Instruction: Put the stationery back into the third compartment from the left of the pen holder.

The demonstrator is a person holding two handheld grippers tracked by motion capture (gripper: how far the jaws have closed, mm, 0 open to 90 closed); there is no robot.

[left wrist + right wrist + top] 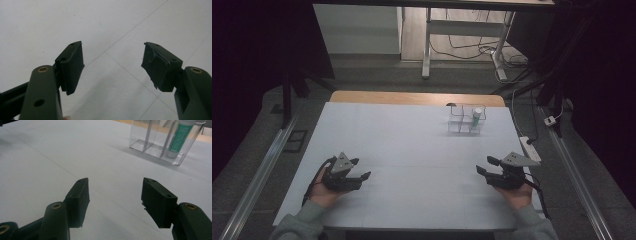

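A clear plastic organizer point(466, 121) with several compartments stands at the back right of the white table sheet point(412, 145). A green-and-white tube point(476, 117) stands upright in its right compartment; the right gripper view shows the same organizer point(160, 142) and tube point(178, 138) ahead. My left gripper point(360, 168) rests near the front left, open, with nothing between its jaws point(112, 62). My right gripper point(484, 165) rests near the front right, open and empty point(115, 192), well short of the organizer.
A wooden table edge point(417, 98) shows beyond the sheet. A white power strip point(530, 148) lies off the sheet's right side. Desk legs and cables point(472, 47) stand on the floor behind. Metal rails point(259, 175) run along both sides.
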